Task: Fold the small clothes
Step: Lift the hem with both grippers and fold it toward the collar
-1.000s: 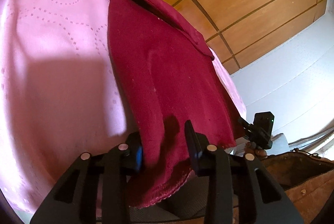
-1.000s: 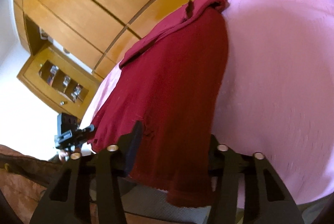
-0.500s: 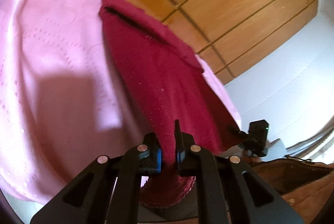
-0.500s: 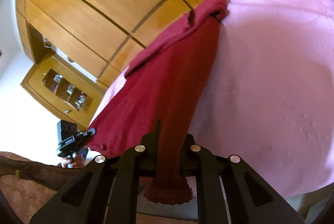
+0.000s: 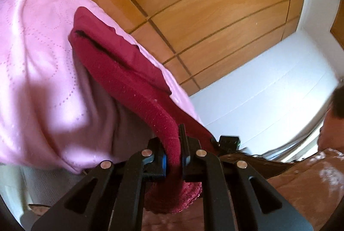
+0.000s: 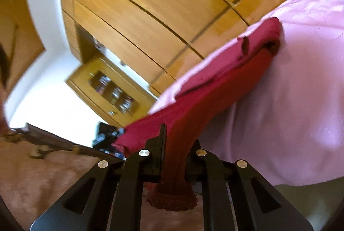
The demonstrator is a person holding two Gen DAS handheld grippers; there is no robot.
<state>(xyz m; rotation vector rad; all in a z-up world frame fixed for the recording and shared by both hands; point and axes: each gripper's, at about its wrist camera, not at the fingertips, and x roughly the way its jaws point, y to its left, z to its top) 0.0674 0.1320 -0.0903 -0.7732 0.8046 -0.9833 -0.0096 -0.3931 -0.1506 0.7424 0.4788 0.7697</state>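
Note:
A dark red knitted garment (image 5: 120, 71) lies on a pink bedspread (image 5: 32, 54), its far end still resting flat. My left gripper (image 5: 173, 157) is shut on one near corner of the hem, which bunches out behind the jaws. The near edge is lifted off the bed and stretches up to me. In the right wrist view the same red garment (image 6: 215, 84) runs from the pink bedspread (image 6: 290, 91) to my right gripper (image 6: 175, 157), shut on the other hem corner. Each view shows the opposite gripper small at the garment's far corner.
A wooden panelled wardrobe (image 5: 204, 5) stands behind the bed, with a small glass-front cabinet (image 6: 111, 91) beside it. A white wall (image 5: 268, 84) is on the side. A person's brown top (image 5: 301, 188) fills the near lower corner.
Both grippers went from open around the hem to shut on it. They then rose and pulled the near edge of the garment up off the bed; both cameras tilted upward.

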